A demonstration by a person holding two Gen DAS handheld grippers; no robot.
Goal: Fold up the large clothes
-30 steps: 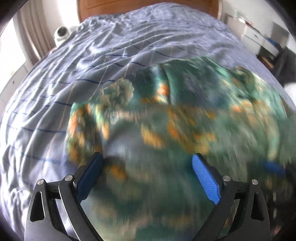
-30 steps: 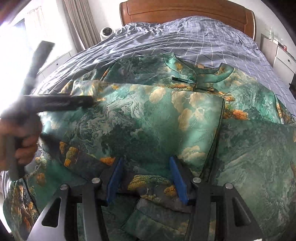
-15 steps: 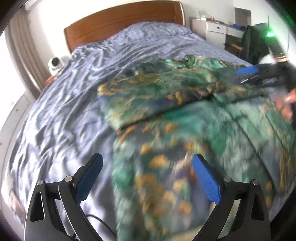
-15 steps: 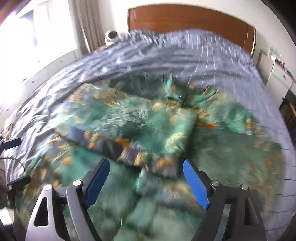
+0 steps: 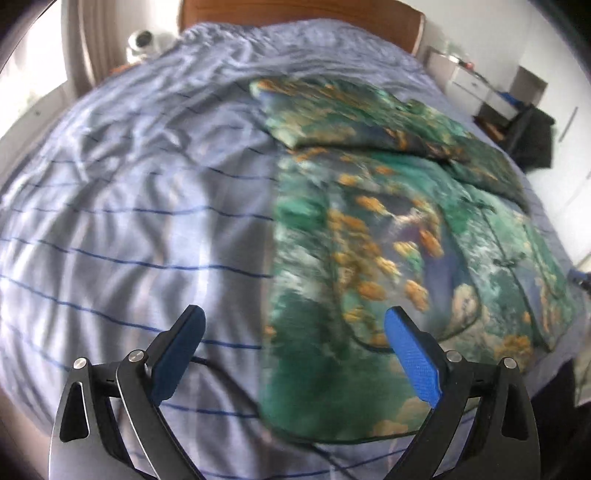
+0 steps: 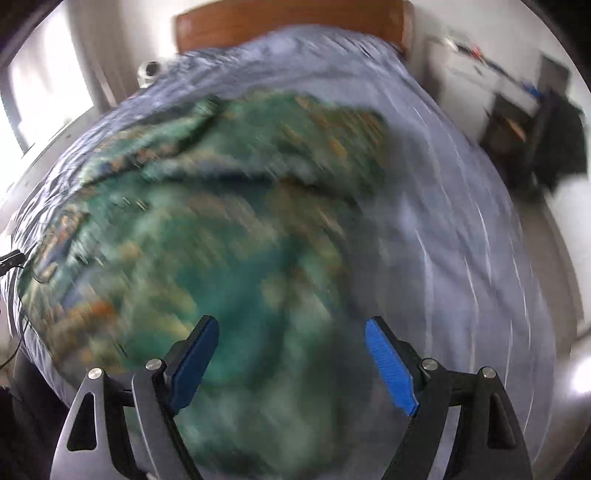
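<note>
Bed, wide, under a pale blue bedspread with thin dark stripes [image 5: 129,229], rumpled, filling both views up to a brown wooden headboard [image 5: 295,11] at twelve o'clock. Garment, large, green silky cloth printed with orange blossoms and cloud shapes [image 5: 388,258]: it lies spread on the bedspread from centre toward three o'clock in my left view, its upper part already folded into a thick band [image 5: 351,118] at one o'clock, its lower panel flat with a straight edge facing nine o'clock. Left gripper [image 5: 293,354], blue pads, jaws wide apart, nothing between them, hovering over that near edge. Right gripper [image 6: 291,363], blue pads, jaws likewise wide apart and empty, above the garment's other side; that view is badly blurred. Handling note, my judgement: I should take the two near hem corners at six o'clock, pinching all layers, lift evenly, and carry them toward twelve o'clock so the edges meet square.
</note>
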